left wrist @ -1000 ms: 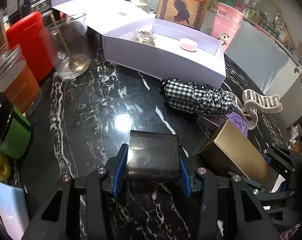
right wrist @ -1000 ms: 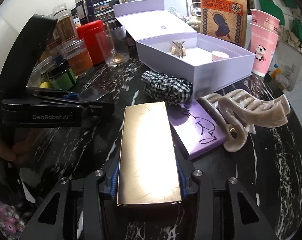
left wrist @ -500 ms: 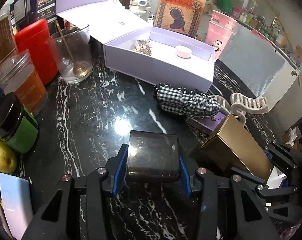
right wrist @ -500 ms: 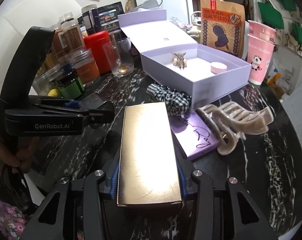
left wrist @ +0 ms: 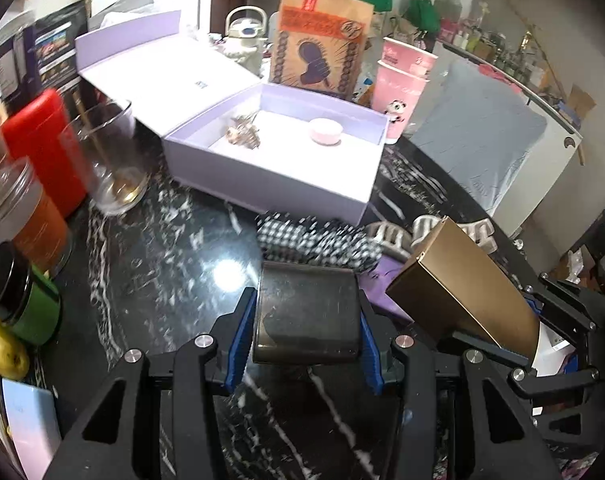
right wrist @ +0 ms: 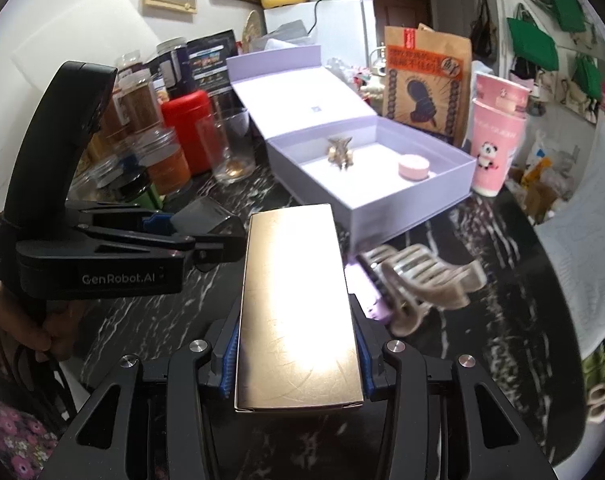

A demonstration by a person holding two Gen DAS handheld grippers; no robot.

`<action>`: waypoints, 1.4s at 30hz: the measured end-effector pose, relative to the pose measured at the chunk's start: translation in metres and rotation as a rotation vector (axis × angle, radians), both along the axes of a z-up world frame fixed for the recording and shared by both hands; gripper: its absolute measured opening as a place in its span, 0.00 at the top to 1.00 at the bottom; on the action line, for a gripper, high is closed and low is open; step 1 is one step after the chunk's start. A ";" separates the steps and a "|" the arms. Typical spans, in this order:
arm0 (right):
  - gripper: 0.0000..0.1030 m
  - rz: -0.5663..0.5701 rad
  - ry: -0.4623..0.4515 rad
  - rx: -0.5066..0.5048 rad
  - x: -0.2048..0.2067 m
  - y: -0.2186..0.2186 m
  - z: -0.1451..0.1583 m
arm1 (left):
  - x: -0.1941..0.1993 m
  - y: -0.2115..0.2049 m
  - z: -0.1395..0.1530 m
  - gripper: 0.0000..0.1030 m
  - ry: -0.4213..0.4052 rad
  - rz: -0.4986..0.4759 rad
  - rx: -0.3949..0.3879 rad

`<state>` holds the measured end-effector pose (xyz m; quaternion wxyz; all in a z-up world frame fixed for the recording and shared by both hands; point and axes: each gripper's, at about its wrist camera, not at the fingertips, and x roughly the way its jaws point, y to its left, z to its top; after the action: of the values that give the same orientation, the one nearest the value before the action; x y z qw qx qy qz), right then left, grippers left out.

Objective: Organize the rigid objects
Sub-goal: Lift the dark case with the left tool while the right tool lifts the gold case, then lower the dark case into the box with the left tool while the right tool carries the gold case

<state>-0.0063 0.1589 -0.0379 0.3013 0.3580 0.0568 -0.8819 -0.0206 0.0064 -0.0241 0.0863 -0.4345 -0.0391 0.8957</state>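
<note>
Gold box (right wrist: 298,304): shiny, oblong, seemingly scuffed.

You see a black, white-veined marble table (left wrist: 154,264). Lilac box (left wrist: 270,176), white inside, holds a pink disc (left wrist: 325,131). Gold box (right wrist: 298,304); smoky dark-brown case (left wrist: 306,316); black-and-white gingham scrunchie (left wrist: 318,240); beige claw clip (right wrist: 426,276); red canister (left wrist: 42,144).

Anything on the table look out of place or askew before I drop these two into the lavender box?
Nothing spilled or damaged. The checked scrunchie, beige claw clip and a purple card lie in a loose overlapping heap just in front of the lavender box. Both grippers hold their items squarely.
</note>
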 end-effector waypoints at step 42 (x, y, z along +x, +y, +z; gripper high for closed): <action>0.57 -0.019 0.149 0.008 -0.118 0.007 0.088 | -0.108 0.012 0.078 0.55 0.187 -0.073 -0.068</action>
<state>-0.1244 0.1658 0.0497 0.2863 0.2929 0.0790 -0.9088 -0.1284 0.0187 0.0542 0.1072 -0.3527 0.0156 0.9294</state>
